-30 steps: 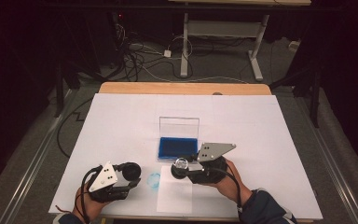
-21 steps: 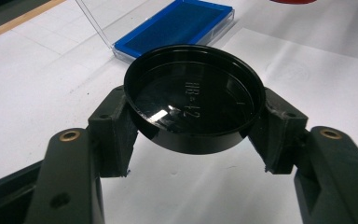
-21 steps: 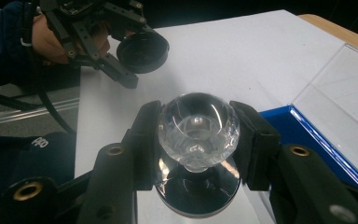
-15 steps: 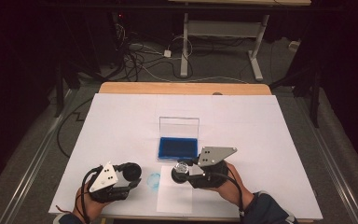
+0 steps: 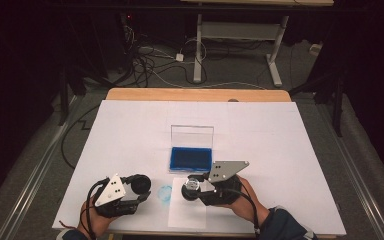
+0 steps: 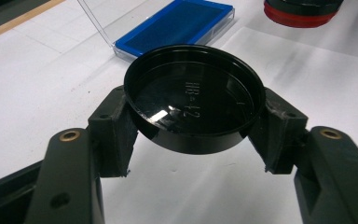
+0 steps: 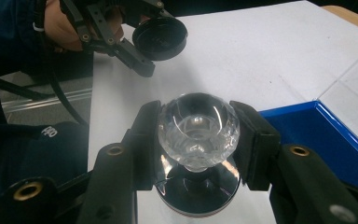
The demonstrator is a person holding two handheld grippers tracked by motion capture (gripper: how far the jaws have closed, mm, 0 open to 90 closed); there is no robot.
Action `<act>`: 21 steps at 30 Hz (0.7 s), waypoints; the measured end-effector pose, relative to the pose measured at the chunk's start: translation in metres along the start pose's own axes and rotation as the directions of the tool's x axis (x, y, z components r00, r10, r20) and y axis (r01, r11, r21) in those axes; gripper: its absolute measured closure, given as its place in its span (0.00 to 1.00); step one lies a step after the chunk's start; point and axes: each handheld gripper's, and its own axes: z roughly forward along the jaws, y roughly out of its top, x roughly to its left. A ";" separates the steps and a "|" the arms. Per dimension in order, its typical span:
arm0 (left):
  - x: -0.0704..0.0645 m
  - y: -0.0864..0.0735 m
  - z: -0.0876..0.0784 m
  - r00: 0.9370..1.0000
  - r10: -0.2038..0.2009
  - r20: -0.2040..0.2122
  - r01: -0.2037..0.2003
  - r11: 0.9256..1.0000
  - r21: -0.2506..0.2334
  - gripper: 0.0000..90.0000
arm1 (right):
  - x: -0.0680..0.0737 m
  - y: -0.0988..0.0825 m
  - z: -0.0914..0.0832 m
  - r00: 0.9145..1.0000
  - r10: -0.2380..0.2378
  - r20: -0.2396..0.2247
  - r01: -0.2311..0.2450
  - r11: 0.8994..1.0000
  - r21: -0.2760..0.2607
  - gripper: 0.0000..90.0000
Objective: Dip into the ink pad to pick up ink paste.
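Black plastic cap (image 6: pixel 194 99), round and shallow, sits pinched at its rim by the left gripper (image 6: pixel 193 126), held just above the white-papered surface (image 5: pixel 130 135) with its hollow side up. Right gripper (image 7: pixel 196 135) clamps the clear faceted knob of a round stamp (image 7: pixel 197 128), whose dark base hovers over a loose paper sheet (image 5: pixel 186 212). A faint blue round imprint (image 5: pixel 164 193) lies between the two grippers. Beyond stands the blue ink pad (image 5: pixel 190 158), lid tilted open. Judgement: the stamp is uncapped and in the printing or inking step. Next move probably calls for lowering the stamp flat and square onto pad or paper, without tilting.
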 end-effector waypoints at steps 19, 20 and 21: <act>0.001 -0.001 0.000 1.000 0.001 0.004 -0.001 1.000 0.000 0.41 | 0.003 -0.009 0.009 1.000 0.003 -0.016 -0.002 0.999 0.042 0.63; 0.001 -0.001 0.000 1.000 0.000 0.005 0.000 1.000 -0.001 0.41 | 0.003 -0.010 0.010 1.000 0.002 -0.017 -0.001 0.999 0.046 0.63; 0.001 -0.001 0.000 1.000 0.000 0.006 0.000 1.000 -0.001 0.41 | 0.003 -0.011 0.011 1.000 0.005 -0.020 -0.004 0.999 0.049 0.63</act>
